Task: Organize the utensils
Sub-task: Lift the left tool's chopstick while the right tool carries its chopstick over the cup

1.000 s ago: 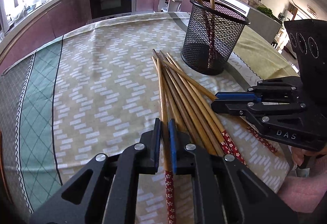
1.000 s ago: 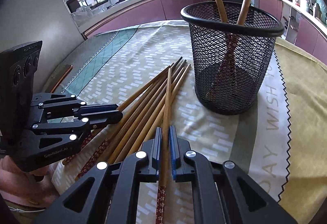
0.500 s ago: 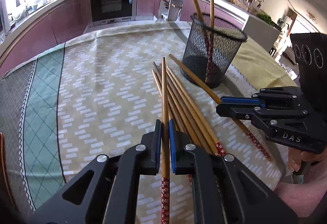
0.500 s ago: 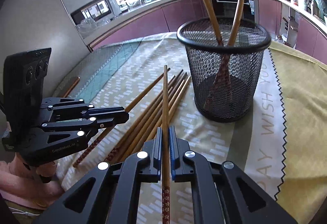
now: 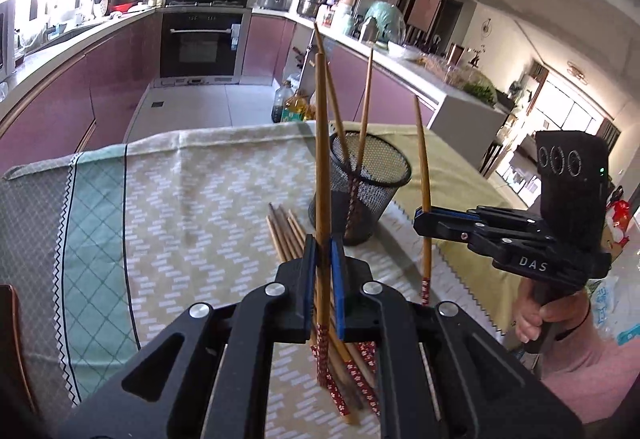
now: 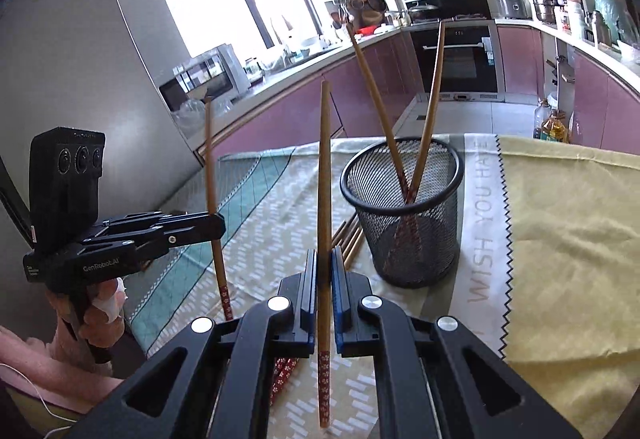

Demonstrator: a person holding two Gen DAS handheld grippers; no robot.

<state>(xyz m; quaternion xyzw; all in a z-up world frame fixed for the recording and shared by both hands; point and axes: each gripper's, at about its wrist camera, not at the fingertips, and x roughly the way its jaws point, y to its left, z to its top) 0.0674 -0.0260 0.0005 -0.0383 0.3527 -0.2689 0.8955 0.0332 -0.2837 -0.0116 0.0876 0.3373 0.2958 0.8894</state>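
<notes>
My left gripper (image 5: 323, 251) is shut on a wooden chopstick (image 5: 321, 159) with a red flowered end, held clear of the table and pointing up. My right gripper (image 6: 323, 263) is shut on a second chopstick (image 6: 324, 159) in the same way. Each wrist view shows the other hand: the right gripper (image 5: 420, 217) with its stick (image 5: 422, 159), and the left gripper (image 6: 218, 225) with its stick (image 6: 209, 159). The black mesh cup (image 6: 412, 239) stands just beyond both, with two chopsticks (image 6: 376, 91) leaning in it. Several loose chopsticks (image 5: 286, 235) lie on the cloth below.
A patterned tablecloth (image 5: 180, 199) covers the table, with a yellow cloth (image 6: 560, 219) on the right side. A person's hands (image 5: 532, 323) hold both grippers near the table's front edge. Oil bottles (image 5: 288, 107) stand on the floor beyond the table. Kitchen cabinets (image 5: 100, 79) run behind.
Both grippers have risen, each with its chopstick. The two sticks left the pile and now stand steeply upright, higher than the cup's rim. The views have tilted up toward the kitchen.
</notes>
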